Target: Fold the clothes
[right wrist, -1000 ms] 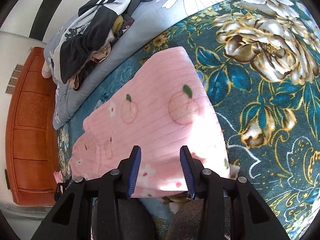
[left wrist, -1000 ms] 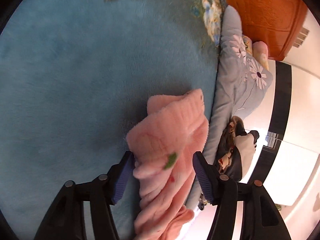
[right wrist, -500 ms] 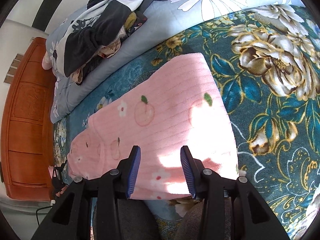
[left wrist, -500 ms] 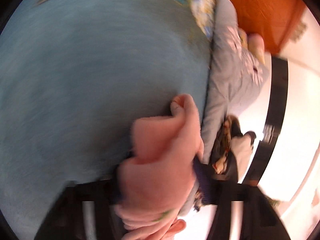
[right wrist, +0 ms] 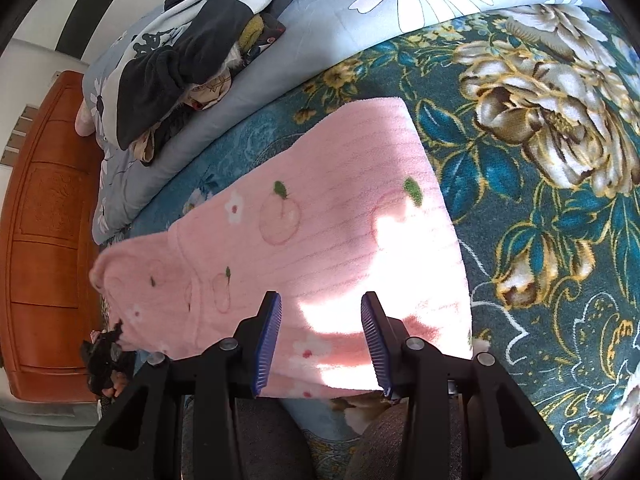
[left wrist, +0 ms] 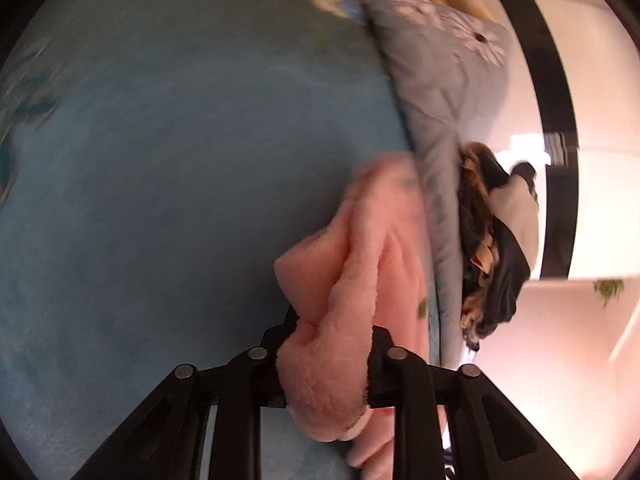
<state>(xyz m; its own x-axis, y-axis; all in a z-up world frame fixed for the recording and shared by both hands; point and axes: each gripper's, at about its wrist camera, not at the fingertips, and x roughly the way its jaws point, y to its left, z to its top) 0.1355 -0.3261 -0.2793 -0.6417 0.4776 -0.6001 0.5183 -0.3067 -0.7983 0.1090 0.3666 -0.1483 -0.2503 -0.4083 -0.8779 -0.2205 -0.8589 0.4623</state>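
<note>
Pink fleece garment (right wrist: 320,248) spread on floral bed blanket (right wrist: 560,208)

Left hand-held gripper (left wrist: 332,344) clenches a bunched fold of it; right hand-held gripper (right wrist: 320,320) hovers released above its peach-printed, sunlit surface.

bedroom | floral blanket (right wrist: 560,128) on bed, daisy quilt (right wrist: 400,4), wooden cabinet (right wrist: 44,240) (carved panels)

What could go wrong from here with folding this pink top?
The left gripper pinches a thick bunch of the pink top, so the fold may land wrinkled or slip out. The right gripper is open and holds nothing, so the spread fabric could drag across the floral blanket.
</note>
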